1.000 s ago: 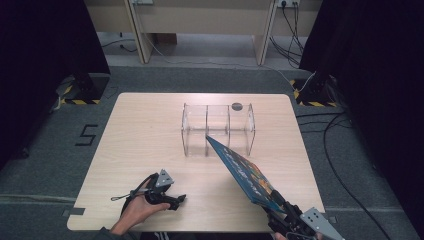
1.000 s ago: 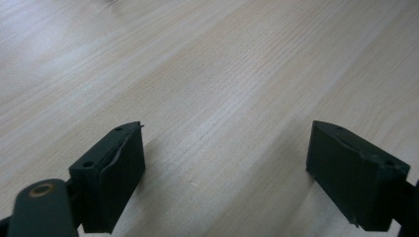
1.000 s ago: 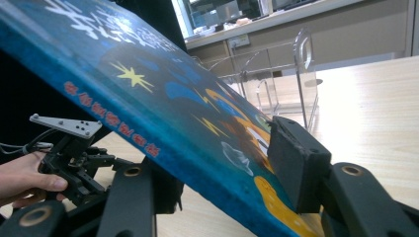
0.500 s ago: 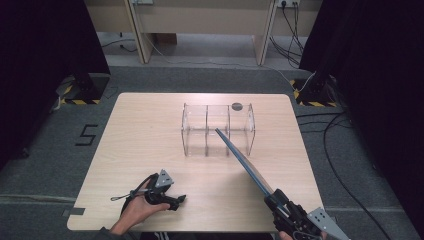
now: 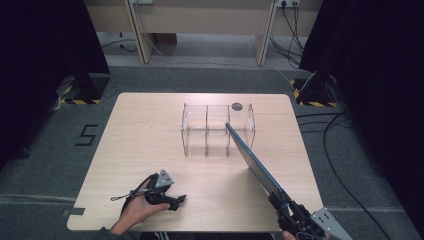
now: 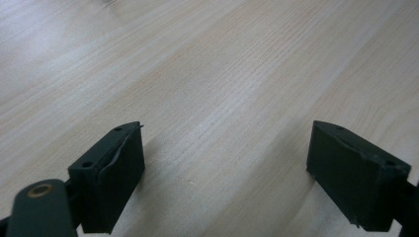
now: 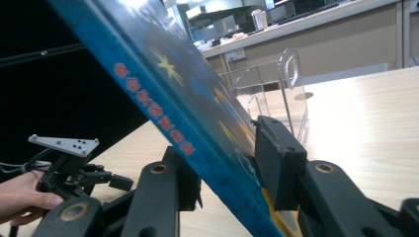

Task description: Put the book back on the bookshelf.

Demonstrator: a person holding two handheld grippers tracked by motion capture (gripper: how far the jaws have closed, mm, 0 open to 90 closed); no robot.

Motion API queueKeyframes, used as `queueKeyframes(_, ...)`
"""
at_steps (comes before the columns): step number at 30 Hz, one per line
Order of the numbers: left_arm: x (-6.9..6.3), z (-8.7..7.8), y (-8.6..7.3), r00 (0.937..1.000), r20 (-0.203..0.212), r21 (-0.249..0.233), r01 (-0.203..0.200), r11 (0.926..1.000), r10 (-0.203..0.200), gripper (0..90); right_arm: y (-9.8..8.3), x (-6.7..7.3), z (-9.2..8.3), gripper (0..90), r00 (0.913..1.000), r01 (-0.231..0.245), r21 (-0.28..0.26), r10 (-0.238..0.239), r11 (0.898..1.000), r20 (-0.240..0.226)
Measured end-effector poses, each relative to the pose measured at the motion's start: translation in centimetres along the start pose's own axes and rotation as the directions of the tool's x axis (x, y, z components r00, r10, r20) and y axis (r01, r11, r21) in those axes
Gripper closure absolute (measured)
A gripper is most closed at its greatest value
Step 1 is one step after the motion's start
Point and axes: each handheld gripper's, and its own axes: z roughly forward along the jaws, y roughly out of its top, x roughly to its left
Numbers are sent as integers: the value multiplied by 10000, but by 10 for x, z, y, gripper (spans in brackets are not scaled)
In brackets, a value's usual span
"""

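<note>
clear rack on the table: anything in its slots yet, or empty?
Empty. In the high view the clear rack shows bare table through all three compartments; the book is held outside it in the right gripper, edge-on, far end near the rightmost slot.

- High view: even overhead light on the pale wooden table [image 5: 150, 135]; surrounding black curtains [image 5: 45, 65] stay dark.
- Left gripper view: soft jaw shadows on the wood, near parts blurred.
- Right gripper view: glare on the tabletop; blue hardcover book [image 7: 188, 103] slightly soft.

The book [image 5: 252, 160] has turned edge-on as the right hand-held gripper [image 5: 280, 197] closed tighter on it.
</note>
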Motion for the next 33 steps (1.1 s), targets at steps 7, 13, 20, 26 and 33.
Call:
queueKeyframes(7, 0, 0, 0, 10000, 14, -23, -1, 10000, 1, 137, 2, -3, -2, 676, 9999, 101, -43, -100, 9999, 86)
queueKeyframes(13, 0, 0, -1, 10000, 13, -52, 6, 10000, -6, 135, 5, -10, -4, 693, 9998, -144, -142, 146, 9998, 111)
queueKeyframes(20, 0, 0, 0, 10000, -7, -43, 8, 10000, -8, 131, 7, -18, -9, 739, 9987, 147, -207, -136, 9997, 491)
queueKeyframes(26, 0, 0, 0, 10000, 5, -50, -6, 10000, 6, 131, 8, -20, -10, 778, 9958, 618, -228, -601, 9978, 695)
queueKeyframes(33, -1, 0, 0, 10000, 18, -50, -42, 10000, 42, 131, 8, -15, -9, 799, 9861, 1404, -25, -1396, 9901, 904)
